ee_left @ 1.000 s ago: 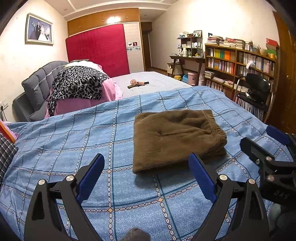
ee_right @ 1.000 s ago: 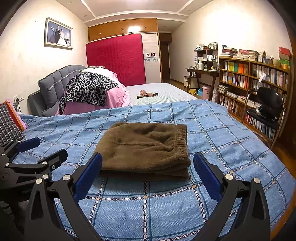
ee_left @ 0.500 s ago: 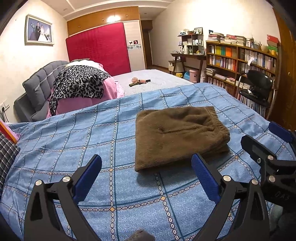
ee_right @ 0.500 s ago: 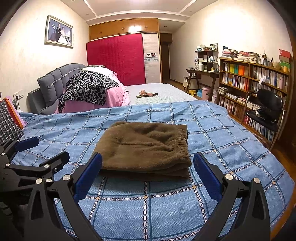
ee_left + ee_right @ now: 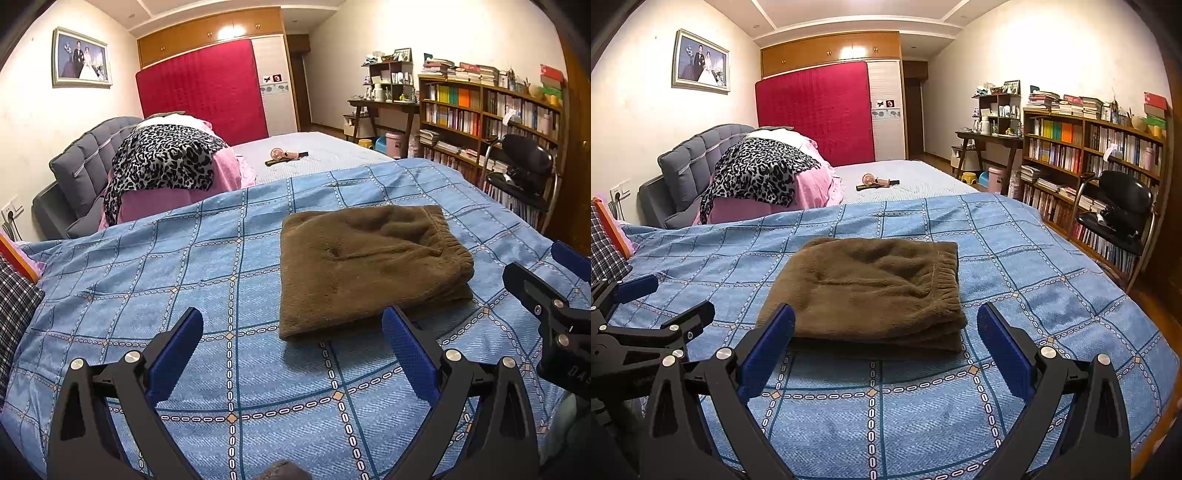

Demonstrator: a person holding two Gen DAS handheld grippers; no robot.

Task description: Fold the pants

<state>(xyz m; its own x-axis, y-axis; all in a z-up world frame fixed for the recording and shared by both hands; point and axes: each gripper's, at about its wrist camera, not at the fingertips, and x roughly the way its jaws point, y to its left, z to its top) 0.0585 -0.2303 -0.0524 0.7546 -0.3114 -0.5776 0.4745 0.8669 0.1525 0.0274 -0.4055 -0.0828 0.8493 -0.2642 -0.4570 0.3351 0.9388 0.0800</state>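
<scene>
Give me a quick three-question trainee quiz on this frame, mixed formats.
1. True or false: the left gripper is clamped on the brown pants.
2. What do the pants lie on? A) the desk B) the blue checked bedspread C) the black chair
3. How do the right gripper's jaws stand?

Key: 1 false, its jaws are open with only bedspread between them. 2 B. 3 open, short of the folded pants' near edge.

The left gripper (image 5: 291, 343) stands with its jaws a little wider than a second ago, and the folded pants (image 5: 369, 266) sit slightly farther ahead of it.
</scene>
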